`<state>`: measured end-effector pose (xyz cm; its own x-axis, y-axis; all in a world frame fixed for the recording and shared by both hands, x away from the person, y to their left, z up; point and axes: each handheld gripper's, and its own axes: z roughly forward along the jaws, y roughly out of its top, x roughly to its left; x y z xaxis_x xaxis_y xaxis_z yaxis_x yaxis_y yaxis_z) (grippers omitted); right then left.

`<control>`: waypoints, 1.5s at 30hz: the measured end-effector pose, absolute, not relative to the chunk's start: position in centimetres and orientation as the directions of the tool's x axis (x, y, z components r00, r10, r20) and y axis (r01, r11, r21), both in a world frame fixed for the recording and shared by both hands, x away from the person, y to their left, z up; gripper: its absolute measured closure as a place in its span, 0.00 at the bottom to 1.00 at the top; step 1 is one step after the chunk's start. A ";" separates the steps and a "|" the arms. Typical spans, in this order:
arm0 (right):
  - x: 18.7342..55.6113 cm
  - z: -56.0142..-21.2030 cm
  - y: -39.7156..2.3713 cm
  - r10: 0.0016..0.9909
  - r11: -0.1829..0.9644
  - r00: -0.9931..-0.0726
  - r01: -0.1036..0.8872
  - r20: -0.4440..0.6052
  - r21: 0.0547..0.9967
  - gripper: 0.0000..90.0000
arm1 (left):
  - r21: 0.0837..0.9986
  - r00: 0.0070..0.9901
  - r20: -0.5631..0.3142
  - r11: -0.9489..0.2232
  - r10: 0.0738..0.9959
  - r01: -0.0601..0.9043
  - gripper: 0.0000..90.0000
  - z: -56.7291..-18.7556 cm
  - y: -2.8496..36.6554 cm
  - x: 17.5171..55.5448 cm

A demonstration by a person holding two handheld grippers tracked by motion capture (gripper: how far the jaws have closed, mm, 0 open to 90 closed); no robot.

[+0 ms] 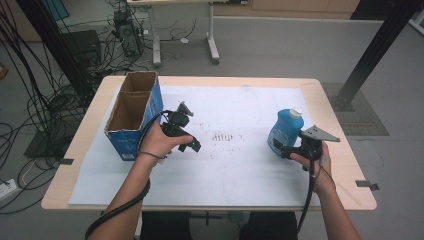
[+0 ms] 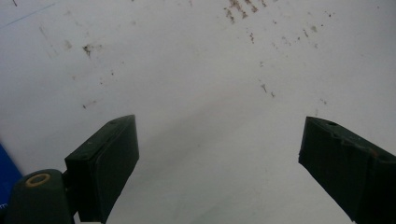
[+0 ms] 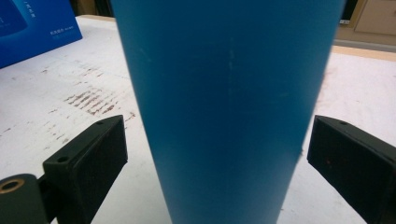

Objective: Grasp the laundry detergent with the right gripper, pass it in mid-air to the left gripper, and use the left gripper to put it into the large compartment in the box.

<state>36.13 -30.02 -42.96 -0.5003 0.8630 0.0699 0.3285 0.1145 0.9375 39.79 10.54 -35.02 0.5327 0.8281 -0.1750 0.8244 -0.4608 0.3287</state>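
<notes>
Right gripper (image 3: 217,154) stands released around the upright blue bottle (image 3: 229,107), not touching; left gripper (image 2: 219,154) is released above the tabletop (image 2: 201,70).

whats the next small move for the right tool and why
Probably close the right tool on the blue bottle. The bottle stands upright between its jaws, with a gap on each side, so nothing grips it yet. The left tool hangs open over the bare mat.

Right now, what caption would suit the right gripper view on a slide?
Open right gripper straddles an upright blue bottle, jaws not yet touching it.
</notes>
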 end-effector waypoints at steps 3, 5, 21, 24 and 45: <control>36.3 -43.0 -29.9 0.865 0.108 -0.496 0.329 0.075 0.938 0.05 | 0.329 0.533 -0.175 -0.461 0.828 0.824 0.14 -35.0 10.5 39.8; 36.4 -43.0 -29.8 0.867 0.104 -0.492 0.328 0.075 0.939 0.05 | 0.329 0.534 -0.174 -0.463 0.827 0.823 0.14 -35.0 10.5 39.8; 36.5 -43.0 -29.6 0.869 0.089 -0.488 0.318 0.083 0.944 0.05 | 0.331 0.547 -0.173 -0.475 0.819 0.815 0.12 -34.9 10.3 39.7; 36.5 -43.0 -29.6 0.869 0.091 -0.489 0.319 0.082 0.944 0.05 | 0.332 0.547 -0.172 -0.474 0.819 0.815 0.12 -34.9 10.3 39.6; 36.3 -42.9 -29.6 0.870 0.084 -0.486 0.313 0.084 0.946 0.05 | 0.334 0.546 -0.166 -0.474 0.821 0.815 0.12 -34.7 10.2 39.4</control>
<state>36.33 -29.63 -42.88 -0.4862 0.8698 0.0835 0.3134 0.0843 0.9459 39.45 10.20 -34.68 0.5461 0.8211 -0.1661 0.8146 -0.4742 0.3340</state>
